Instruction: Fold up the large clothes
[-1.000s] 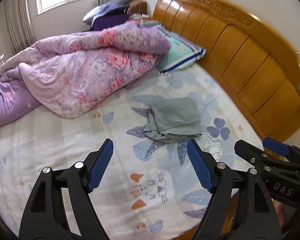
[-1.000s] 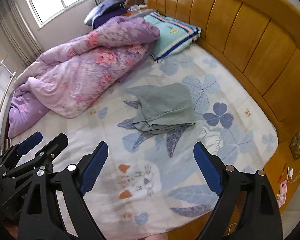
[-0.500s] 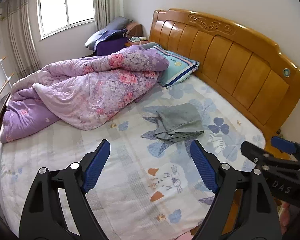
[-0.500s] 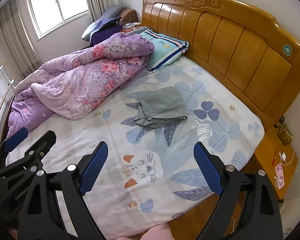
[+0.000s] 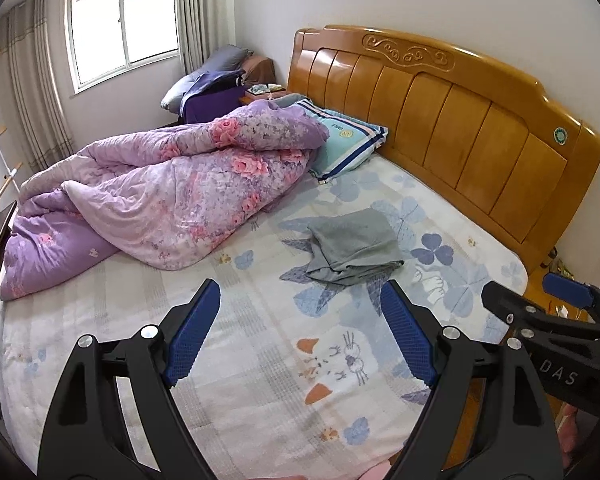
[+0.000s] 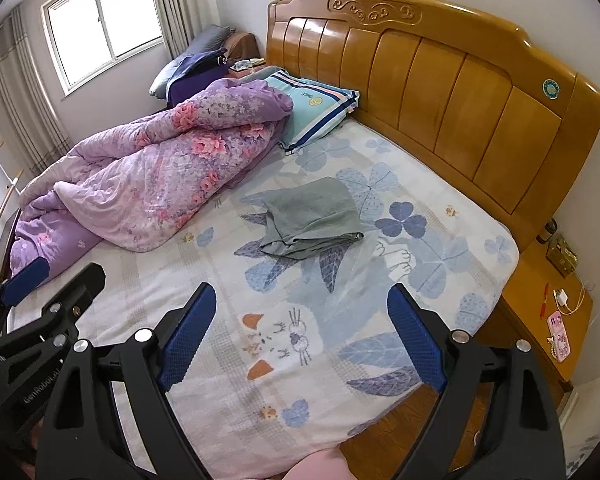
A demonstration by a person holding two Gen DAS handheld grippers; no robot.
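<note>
A grey garment (image 5: 354,246) lies folded into a small stack on the patterned bed sheet (image 5: 260,360), near the wooden headboard. It also shows in the right wrist view (image 6: 312,220). My left gripper (image 5: 300,300) is open and empty, held high above the near part of the bed, well back from the garment. My right gripper (image 6: 302,304) is open and empty too, at a like height and distance. Each gripper shows at the edge of the other's view.
A crumpled purple floral quilt (image 5: 160,200) fills the left half of the bed. A teal striped pillow (image 5: 348,148) lies by the headboard (image 5: 460,128). A bedside table (image 6: 548,308) with a phone and charger stands right of the bed.
Both grippers have pulled up and back from the bed, so the garment looks smaller and farther. The garment has not moved. Both jaws stay open.
</note>
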